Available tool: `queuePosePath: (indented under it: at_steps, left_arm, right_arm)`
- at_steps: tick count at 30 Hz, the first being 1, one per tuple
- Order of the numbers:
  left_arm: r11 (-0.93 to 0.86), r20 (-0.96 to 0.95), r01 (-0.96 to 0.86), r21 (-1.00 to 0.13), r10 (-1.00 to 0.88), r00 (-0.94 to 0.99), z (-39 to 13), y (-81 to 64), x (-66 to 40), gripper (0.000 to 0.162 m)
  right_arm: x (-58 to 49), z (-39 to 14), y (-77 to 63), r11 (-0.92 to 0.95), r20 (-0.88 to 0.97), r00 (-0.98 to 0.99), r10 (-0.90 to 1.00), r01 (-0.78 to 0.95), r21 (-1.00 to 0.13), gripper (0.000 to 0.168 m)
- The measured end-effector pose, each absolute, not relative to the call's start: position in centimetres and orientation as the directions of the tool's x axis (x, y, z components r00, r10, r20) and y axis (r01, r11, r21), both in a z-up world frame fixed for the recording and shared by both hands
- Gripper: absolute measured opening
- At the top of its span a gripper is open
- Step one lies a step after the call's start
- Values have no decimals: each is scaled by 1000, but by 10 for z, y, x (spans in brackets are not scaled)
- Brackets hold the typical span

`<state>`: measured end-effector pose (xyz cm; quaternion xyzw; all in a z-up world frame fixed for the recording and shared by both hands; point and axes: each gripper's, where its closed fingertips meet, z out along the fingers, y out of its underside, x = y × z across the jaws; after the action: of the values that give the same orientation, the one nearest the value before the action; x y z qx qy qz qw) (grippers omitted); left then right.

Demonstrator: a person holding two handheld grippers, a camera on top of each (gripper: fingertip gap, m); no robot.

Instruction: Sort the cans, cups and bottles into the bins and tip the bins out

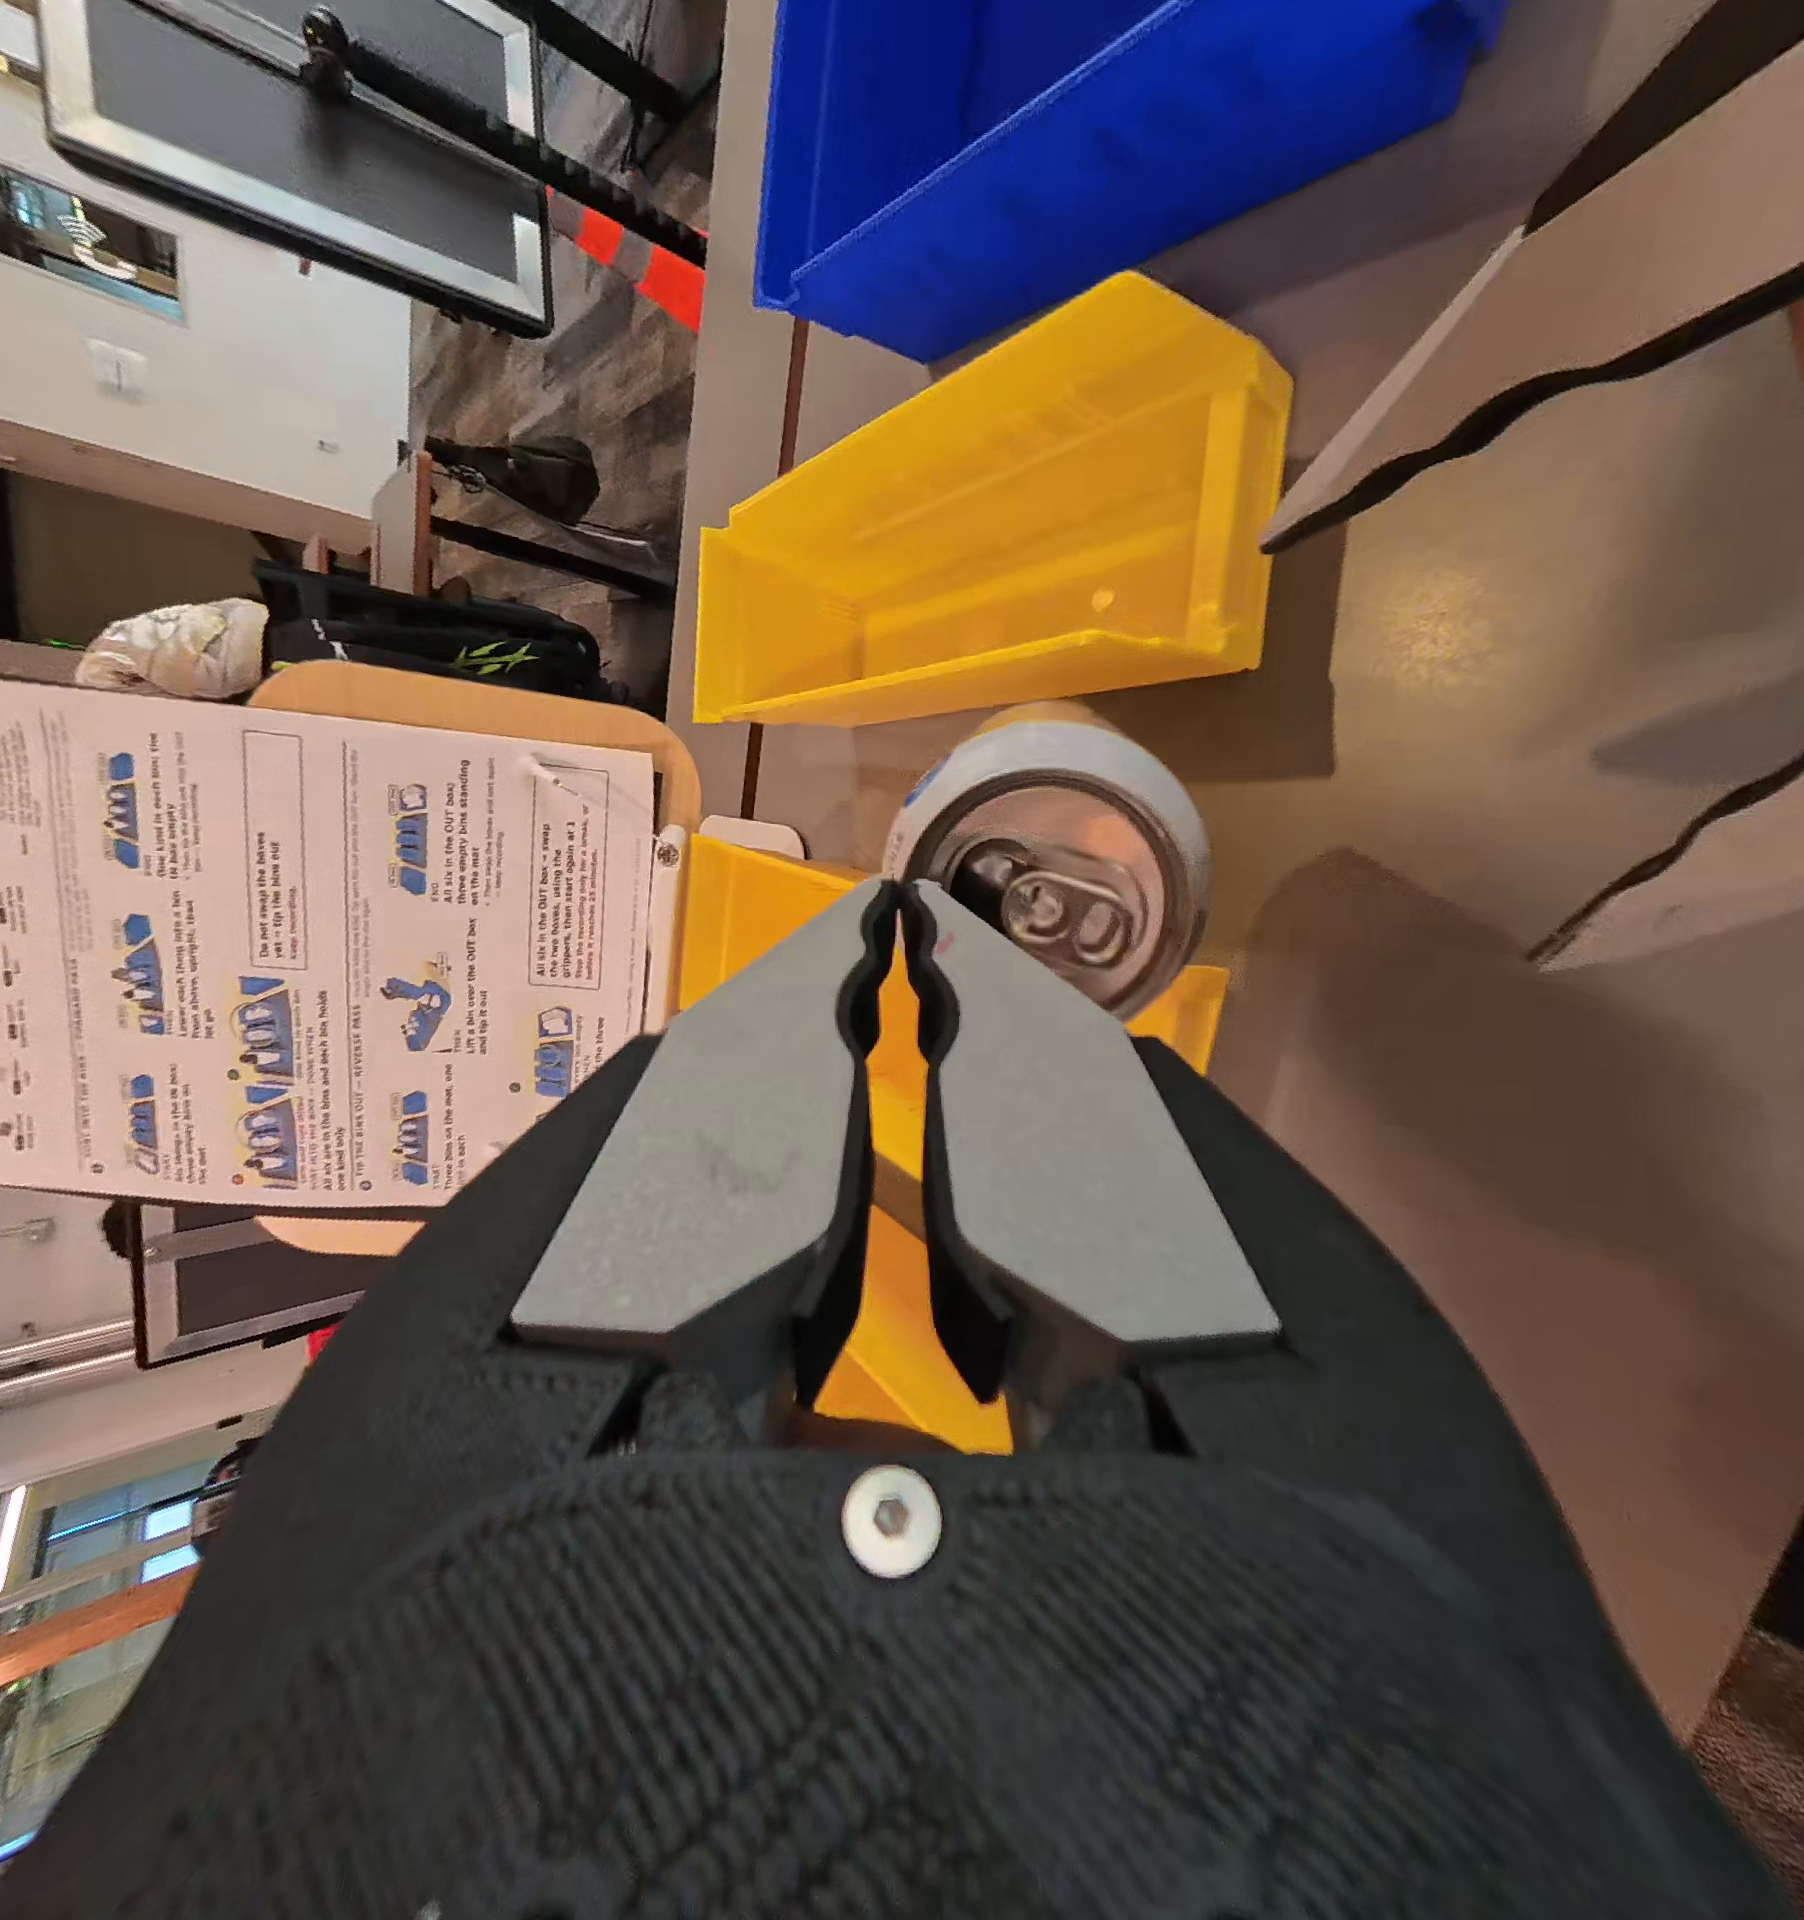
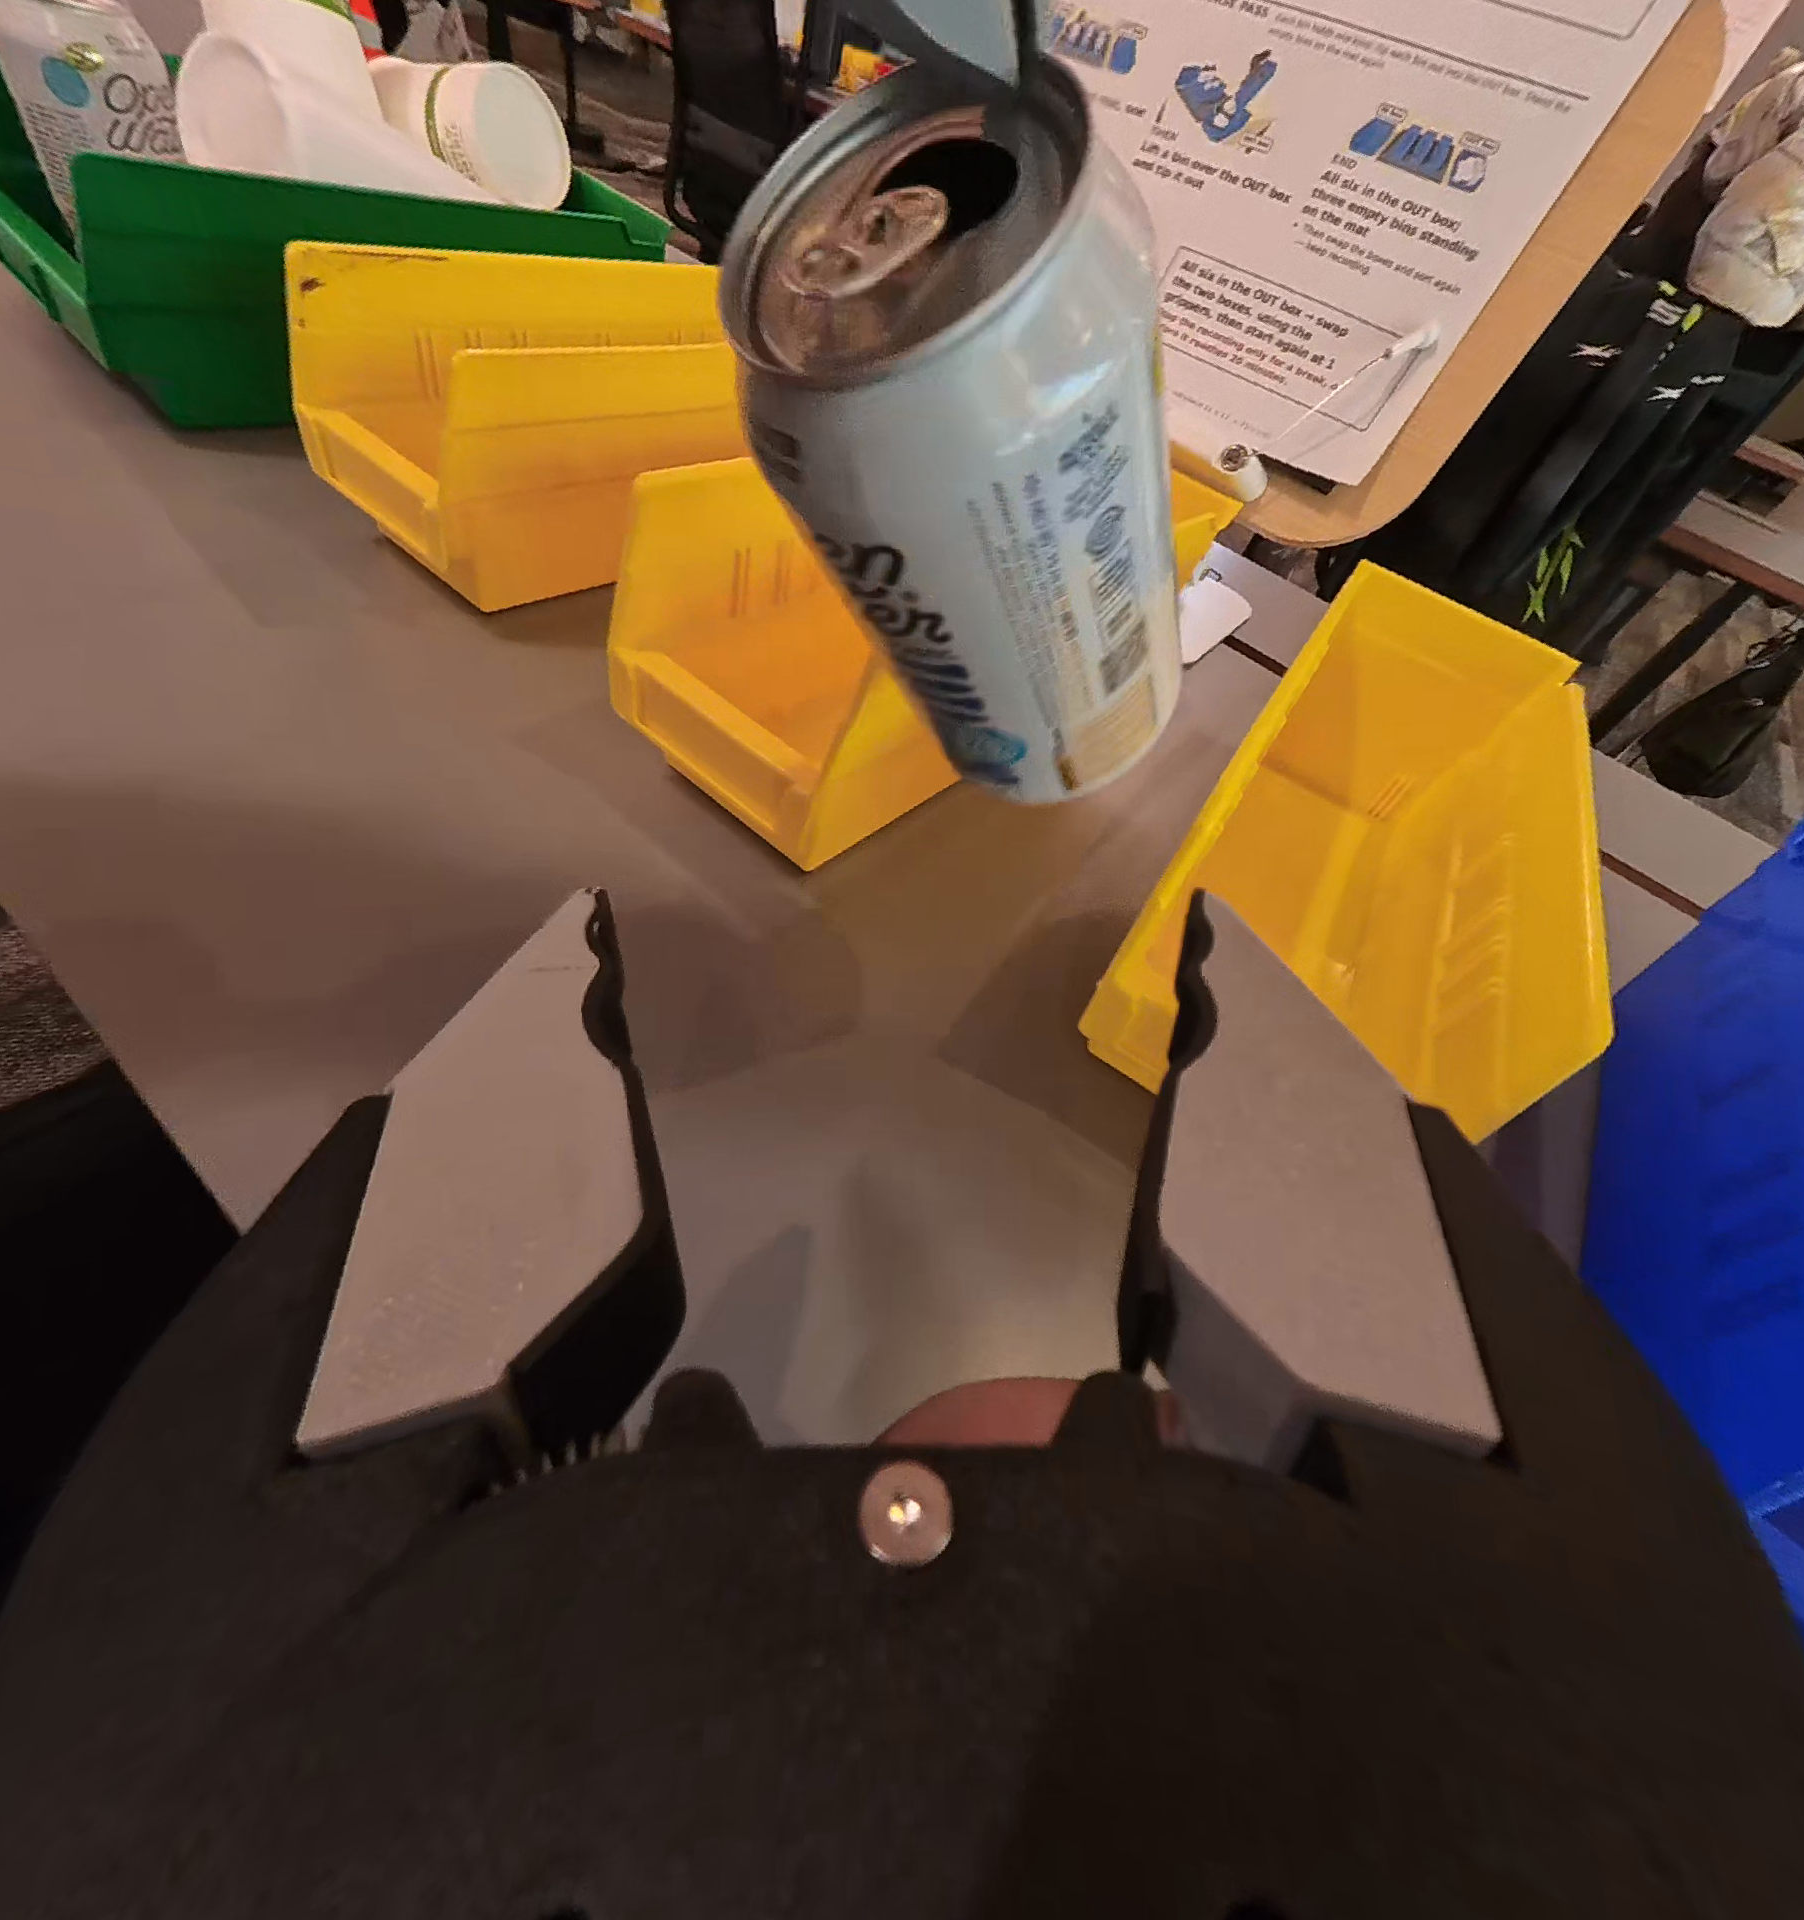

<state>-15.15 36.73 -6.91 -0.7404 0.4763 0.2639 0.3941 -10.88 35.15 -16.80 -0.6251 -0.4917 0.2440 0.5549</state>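
Observation:
A pale blue drink can [image 2: 981,499] hangs tilted in the air above the grey table [image 2: 254,727]. My left gripper [image 1: 903,891] is shut on the can's top rim [image 1: 1074,831]. One of its grey fingers [image 2: 965,31] shows at the top of the right wrist view. The can hangs over the gap between two yellow bins [image 2: 763,665] [image 2: 1397,831]. My right gripper [image 2: 898,904] is open and empty, low over the table in front of the can. A third yellow bin [image 2: 524,416] stands further back.
A green bin [image 2: 181,270] at the back left holds white cups [image 2: 358,104] and another can [image 2: 67,94]. A blue bin [image 2: 1750,1143] stands at the right, also seen in the left wrist view [image 1: 1085,135]. A printed sheet on a board [image 2: 1345,208] stands behind the table.

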Motion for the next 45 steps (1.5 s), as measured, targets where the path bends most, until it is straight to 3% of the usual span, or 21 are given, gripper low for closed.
queuePosePath:
  at_steps: [12, 15, 20, 25, 30, 35, 37, 39, 45]
  left_arm:
    - [-236, -549, -860, -453, -686, 477, -105, 336, -94, 0]
    - [-254, -502, -845, -471, -710, 493, -115, 331, -88, 0]
    - [-267, -507, -824, -500, -681, 528, -120, 332, -95, 0]
    - [-266, -431, -662, -701, -582, 690, -100, 322, -124, 26]
    - [-286, -248, -437, -853, -514, 821, -139, 292, -158, 26]
    - [-361, -139, -383, -851, -548, 825, -222, 271, -153, 25]
    - [-400, -202, -453, -797, -531, 823, -246, 276, -160, 31]
    - [-352, -304, -484, -801, -458, 835, -245, 291, -172, 31]
    - [-369, -249, -434, -822, -453, 856, -247, 296, -183, 25]
  right_arm:
    - [-113, -163, 345, 223, 360, 411, 838, 346, -912, 102]
    - [-114, -165, 345, 220, 358, 422, 833, 341, -914, 85]
    - [-117, -174, 343, 154, 289, 375, 881, 350, -924, 84]
    - [-110, -173, 348, 17, 127, 350, 928, 300, -954, 84]
    - [-84, -143, 371, -74, 3, 390, 921, 182, -981, 85]
    - [-67, -102, 427, -154, -138, 484, 864, -6, -988, 84]
    - [-81, -95, 457, -173, -154, 508, 847, -11, -985, 84]
    - [-103, -95, 490, -184, -131, 547, 827, 42, -982, 85]
    - [-169, -98, 576, -210, -82, 641, 763, 126, -970, 85]
